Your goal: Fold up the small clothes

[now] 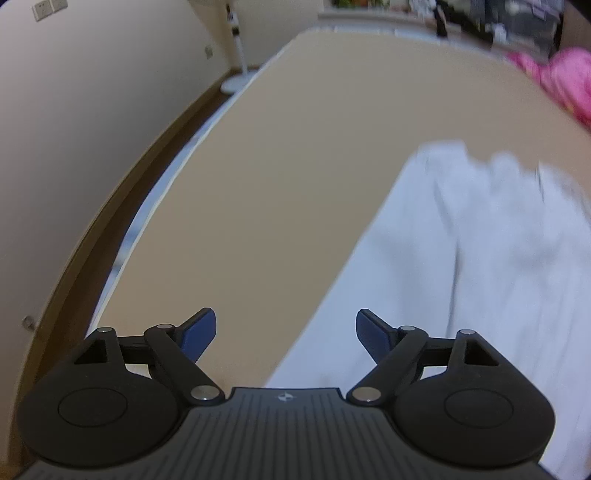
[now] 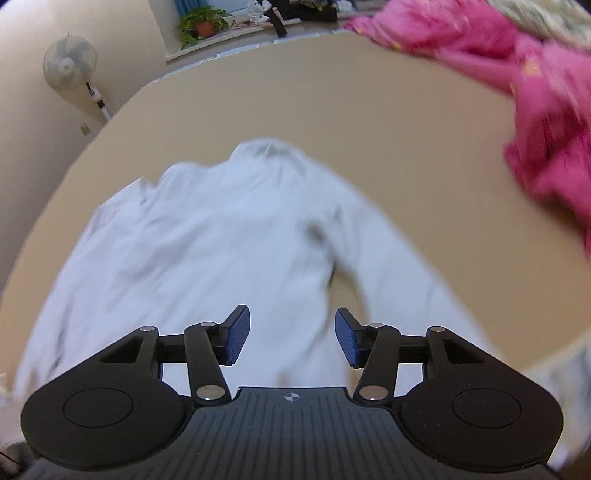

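Two grippers hang released above the tan surface [image 2: 388, 122], the left gripper [image 1: 286, 334] over bare surface beside the spread white garment [image 2: 229, 236], the right gripper [image 2: 292, 336] over the garment's lower middle, with a pink clothes heap [image 2: 535, 92] well apart at far right.

One white garment [image 2: 229, 236] lies on the surface [image 2: 388, 147] ahead of the two claws: left [image 1: 286, 338], right [image 2: 292, 338]. One pink heap [image 2: 524, 92] sits far right. One fan [image 2: 70, 66] and one potted plant [image 2: 201, 24] stand beyond.
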A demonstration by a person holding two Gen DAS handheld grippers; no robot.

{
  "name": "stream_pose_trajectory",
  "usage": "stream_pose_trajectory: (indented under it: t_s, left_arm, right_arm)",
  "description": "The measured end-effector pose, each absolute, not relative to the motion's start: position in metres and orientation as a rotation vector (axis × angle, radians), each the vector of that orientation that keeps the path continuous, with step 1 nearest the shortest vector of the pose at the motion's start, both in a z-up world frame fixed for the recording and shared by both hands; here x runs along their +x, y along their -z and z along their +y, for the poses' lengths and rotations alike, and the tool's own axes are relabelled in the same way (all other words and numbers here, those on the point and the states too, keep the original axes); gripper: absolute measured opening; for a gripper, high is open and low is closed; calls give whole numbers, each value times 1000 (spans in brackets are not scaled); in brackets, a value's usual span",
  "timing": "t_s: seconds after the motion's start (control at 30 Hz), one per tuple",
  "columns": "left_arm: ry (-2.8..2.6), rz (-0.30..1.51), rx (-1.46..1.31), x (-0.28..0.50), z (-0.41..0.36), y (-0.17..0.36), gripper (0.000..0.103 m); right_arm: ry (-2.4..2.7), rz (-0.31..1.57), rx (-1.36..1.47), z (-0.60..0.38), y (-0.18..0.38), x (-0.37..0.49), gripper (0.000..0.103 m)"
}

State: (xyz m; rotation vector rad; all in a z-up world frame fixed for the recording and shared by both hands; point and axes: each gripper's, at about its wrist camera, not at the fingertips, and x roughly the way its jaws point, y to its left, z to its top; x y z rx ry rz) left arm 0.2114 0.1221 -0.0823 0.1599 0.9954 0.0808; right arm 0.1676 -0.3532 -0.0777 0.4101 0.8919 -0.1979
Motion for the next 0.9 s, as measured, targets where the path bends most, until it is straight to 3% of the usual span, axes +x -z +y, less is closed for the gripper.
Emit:
stream_pose_trajectory:
  t_s: [0.3,0.57,0.6,0.63,0.67,0.77,0.9]
  left_arm:
    - [-180,1124,21,109,199,104,88]
    - [-104,1227,-147,131,201,135,90]
    - [-105,1240,-188,141,198,143,77]
    - [-125,1240,-235,145,200,147,58]
    - [-150,1244,-260,154,200,151,3]
    - [-225,1188,-319,165,211,135,5]
    - [-278,985,-312,182,243,63,5]
  right_arm:
    - [102,868,407,-284,74,101,58]
    - [91,852,377,-268,67,83,58]
    - [90,851,377,-267,66,81,58]
    - [92,850,372,-266,65,79,59]
    - [93,850,363,-265,64,78,58]
    - [104,844,333,-268,61,73,58]
    - [137,839,320,-277,59,73,59]
